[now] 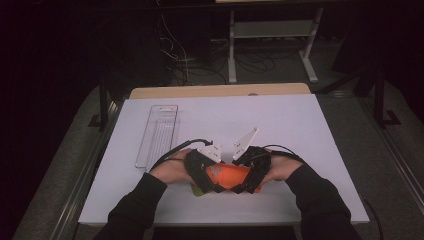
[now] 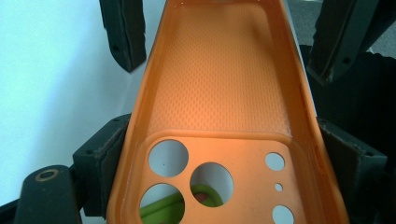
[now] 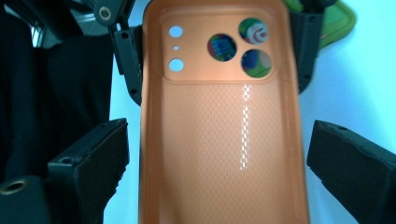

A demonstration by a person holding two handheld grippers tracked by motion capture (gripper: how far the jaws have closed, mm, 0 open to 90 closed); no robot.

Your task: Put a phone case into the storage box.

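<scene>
Orange phone case (image 3: 219, 140), textured inside, 3 large camera holes.

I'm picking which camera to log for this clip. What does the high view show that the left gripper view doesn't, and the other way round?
High view alone: the clear plastic tray lying apart at the table's left, both of the person's sleeves, and the right tongs.

Left gripper view alone: the orange phone case's textured inside and its camera holes, with the left tongs shut on its camera end.

Both: the orange case, the white table, and a green thing under the case.
</scene>
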